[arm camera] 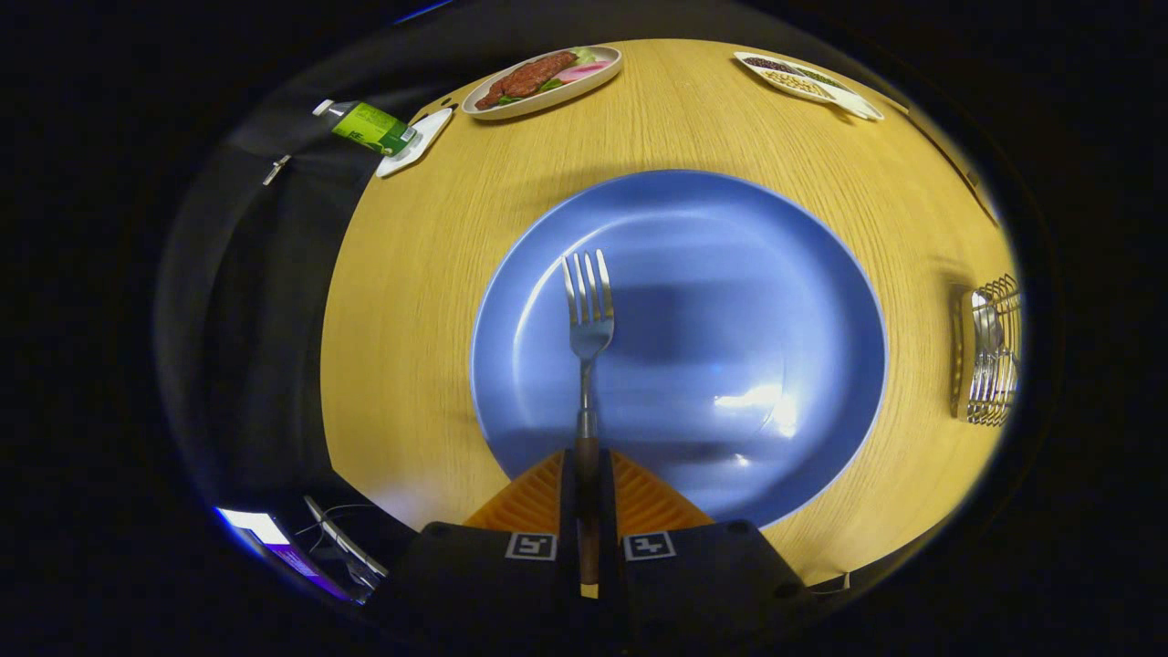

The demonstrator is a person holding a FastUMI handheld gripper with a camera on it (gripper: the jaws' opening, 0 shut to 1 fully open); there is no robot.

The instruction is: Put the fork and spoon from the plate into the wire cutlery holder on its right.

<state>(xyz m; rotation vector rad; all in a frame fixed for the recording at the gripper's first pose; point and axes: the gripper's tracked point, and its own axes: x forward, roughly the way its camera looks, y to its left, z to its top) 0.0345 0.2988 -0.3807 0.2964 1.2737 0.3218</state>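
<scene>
Fork (pixel 589 365) handle clamped between jaws — tines ahead, over blue plate (pixel 730 274).

text: none legible | bottle (pixel 370 127) label: too small to read | hand-held gripper (pixel 587 474): square markers only

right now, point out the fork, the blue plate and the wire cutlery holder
fork (pixel 589 315), gripper view, on its tines
blue plate (pixel 785 274), gripper view, on bare inner surface
wire cutlery holder (pixel 995 401), gripper view, on its wire side
</scene>
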